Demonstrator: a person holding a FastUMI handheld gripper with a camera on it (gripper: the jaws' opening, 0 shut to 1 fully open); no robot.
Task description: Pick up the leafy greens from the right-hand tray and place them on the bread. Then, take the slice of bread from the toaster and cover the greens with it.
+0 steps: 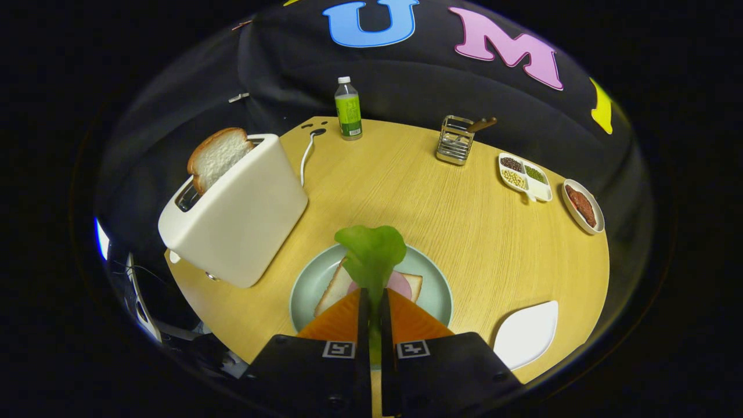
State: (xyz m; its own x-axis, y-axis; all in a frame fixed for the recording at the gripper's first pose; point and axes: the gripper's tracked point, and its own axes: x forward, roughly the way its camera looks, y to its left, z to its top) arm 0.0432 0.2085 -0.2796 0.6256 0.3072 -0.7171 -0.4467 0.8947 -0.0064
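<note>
tool (pixel 371 293) clamped on leafy greens (pixel 371 255) | plate (pixel 307 278): bread (pixel 334 287) | toaster (pixel 238 215): bread slice (pixel 217 157)

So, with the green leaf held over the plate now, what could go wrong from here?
1. The gripper pinches only the stem end of the floppy green lettuce leaf; on release it might land off the bread slice with pink ham on the pale green plate.
2. The white toaster stands close beside the plate, so a swing toward its upright bread slice could bump it.
</note>
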